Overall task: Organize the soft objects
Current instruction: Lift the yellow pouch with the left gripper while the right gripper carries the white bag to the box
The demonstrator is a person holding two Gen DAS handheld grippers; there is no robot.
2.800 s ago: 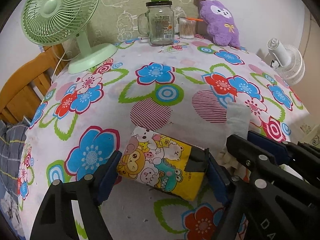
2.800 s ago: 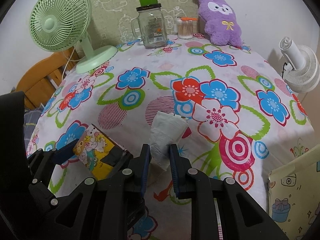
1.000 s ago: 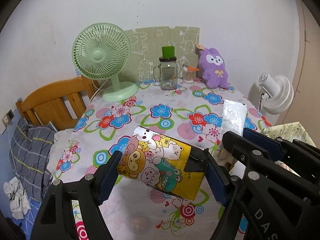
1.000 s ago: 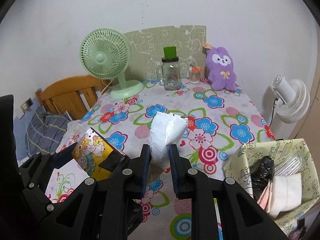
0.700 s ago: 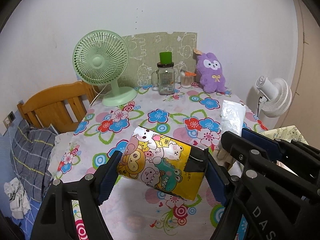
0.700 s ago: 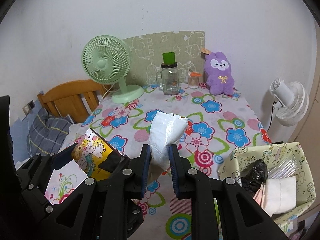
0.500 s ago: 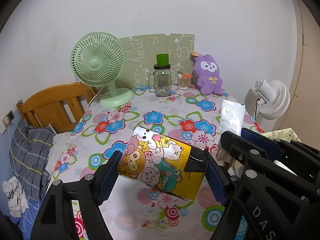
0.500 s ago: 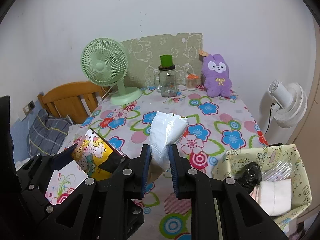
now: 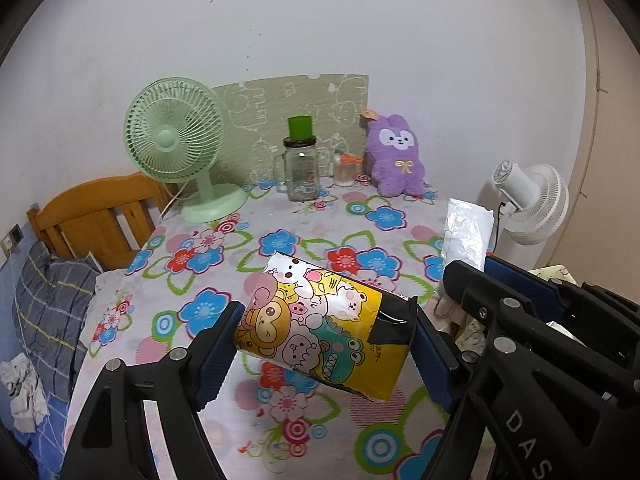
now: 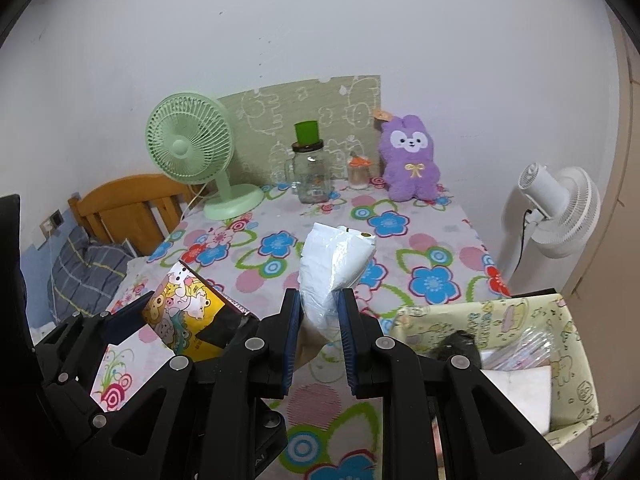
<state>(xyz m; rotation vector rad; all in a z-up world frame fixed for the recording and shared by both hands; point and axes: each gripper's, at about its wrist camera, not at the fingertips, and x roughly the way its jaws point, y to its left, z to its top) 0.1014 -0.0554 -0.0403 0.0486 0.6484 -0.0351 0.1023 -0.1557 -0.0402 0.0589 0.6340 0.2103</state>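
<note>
From my left wrist view, the left gripper (image 9: 326,354) clamps the cartoon-print pack (image 9: 320,324) in the air over the floral table (image 9: 208,248); nothing delivered yet. From the right wrist view, my right gripper (image 10: 318,336) pinches the white pouch (image 10: 334,268) narrowly, beside the patterned storage bin (image 10: 560,364), which already holds a black bundle (image 10: 458,344), clear packets and white pads.

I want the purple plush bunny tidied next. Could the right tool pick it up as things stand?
Probably not yet. The right tool is already shut on a white packet, so its jaws are full. The purple plush bunny sits at the table's far edge, with nothing blocking the path.
</note>
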